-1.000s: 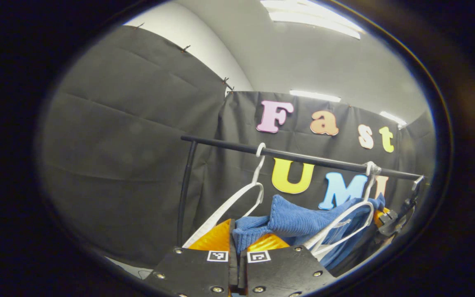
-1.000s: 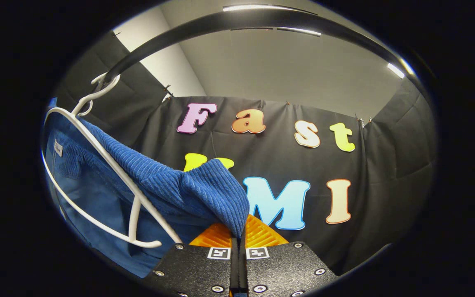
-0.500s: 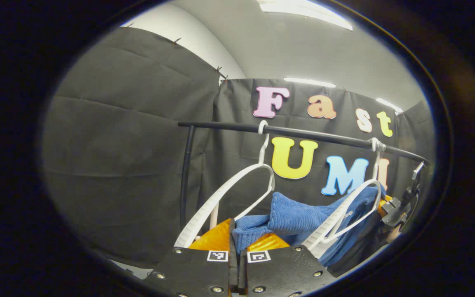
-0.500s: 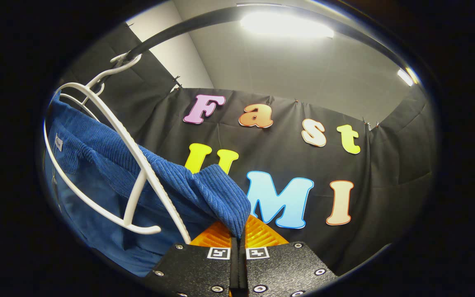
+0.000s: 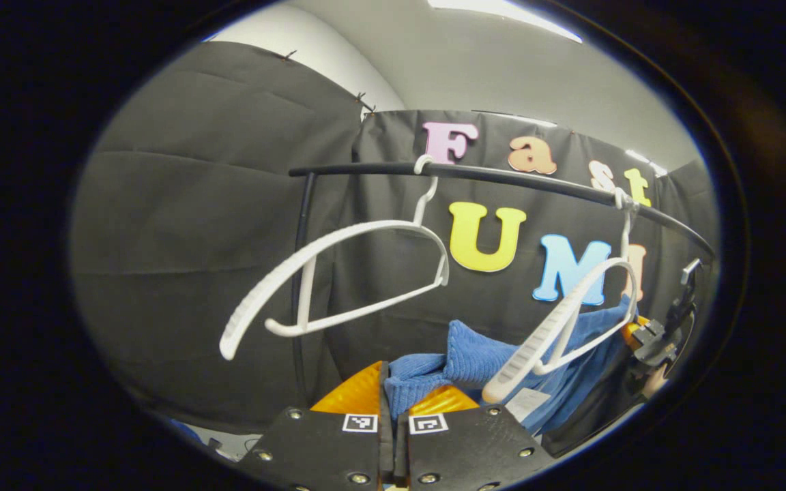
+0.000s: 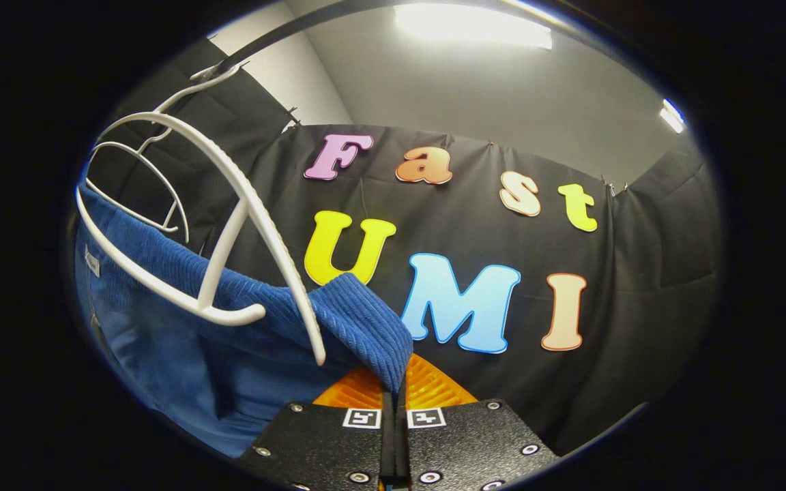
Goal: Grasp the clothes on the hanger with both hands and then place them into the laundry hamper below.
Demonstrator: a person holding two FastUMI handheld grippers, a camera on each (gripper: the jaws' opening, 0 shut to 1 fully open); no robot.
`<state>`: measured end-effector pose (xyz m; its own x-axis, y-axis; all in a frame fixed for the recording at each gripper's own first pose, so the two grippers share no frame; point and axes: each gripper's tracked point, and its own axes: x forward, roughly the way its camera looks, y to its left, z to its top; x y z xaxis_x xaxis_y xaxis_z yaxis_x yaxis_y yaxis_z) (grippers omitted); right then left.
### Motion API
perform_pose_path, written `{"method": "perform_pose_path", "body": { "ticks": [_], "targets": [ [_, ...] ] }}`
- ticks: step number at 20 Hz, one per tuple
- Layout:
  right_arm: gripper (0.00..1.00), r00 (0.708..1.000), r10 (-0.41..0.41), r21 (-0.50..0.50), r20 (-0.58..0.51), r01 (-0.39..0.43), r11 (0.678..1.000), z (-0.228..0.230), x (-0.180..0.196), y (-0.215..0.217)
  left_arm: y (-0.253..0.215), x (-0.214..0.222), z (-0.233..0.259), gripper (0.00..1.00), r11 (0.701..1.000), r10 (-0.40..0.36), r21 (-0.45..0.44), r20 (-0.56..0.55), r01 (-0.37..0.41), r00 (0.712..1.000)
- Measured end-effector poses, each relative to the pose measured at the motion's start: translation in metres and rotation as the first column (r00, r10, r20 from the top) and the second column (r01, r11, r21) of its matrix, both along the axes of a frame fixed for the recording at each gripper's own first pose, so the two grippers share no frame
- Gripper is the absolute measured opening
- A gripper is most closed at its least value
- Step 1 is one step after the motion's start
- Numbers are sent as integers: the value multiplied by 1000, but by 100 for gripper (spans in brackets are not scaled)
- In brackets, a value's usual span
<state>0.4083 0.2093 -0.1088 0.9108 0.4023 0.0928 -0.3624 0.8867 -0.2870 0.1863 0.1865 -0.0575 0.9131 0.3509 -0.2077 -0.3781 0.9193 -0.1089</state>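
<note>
Both my grippers, left (image 5: pixel 393 399) and right (image 6: pixel 393 389), clench the blue garment (image 6: pixel 243 327) (nearly clear of the hanger (image 6: pixel 229 204) above-left); the hamper drop remains.

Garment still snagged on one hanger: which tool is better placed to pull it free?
Right. The right tool grips the blue garment beside the hanger it still hangs on. The left tool grips the end by the bare hanger.

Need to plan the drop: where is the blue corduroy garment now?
Blue corduroy garment hangs below the white plastic hangers, under the black rail, pinched in both tools.
</note>
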Motion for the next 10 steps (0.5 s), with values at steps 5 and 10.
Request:
{"method": "perform_pose_path", "body": {
  "ticks": [5, 10],
  "targets": [
    [0, 996, 20, 16, -83, -19, 1000, -20, -11, -3, -9, -17, -22, 2, 999, 34, -32, -31, -35, 999],
    [0, 980, 23, 53, -197, -13, 999, -52, -32, -18, -24, -47, -53, 2, 996, 63, -59, -89, -68, 994]
  ]
}}
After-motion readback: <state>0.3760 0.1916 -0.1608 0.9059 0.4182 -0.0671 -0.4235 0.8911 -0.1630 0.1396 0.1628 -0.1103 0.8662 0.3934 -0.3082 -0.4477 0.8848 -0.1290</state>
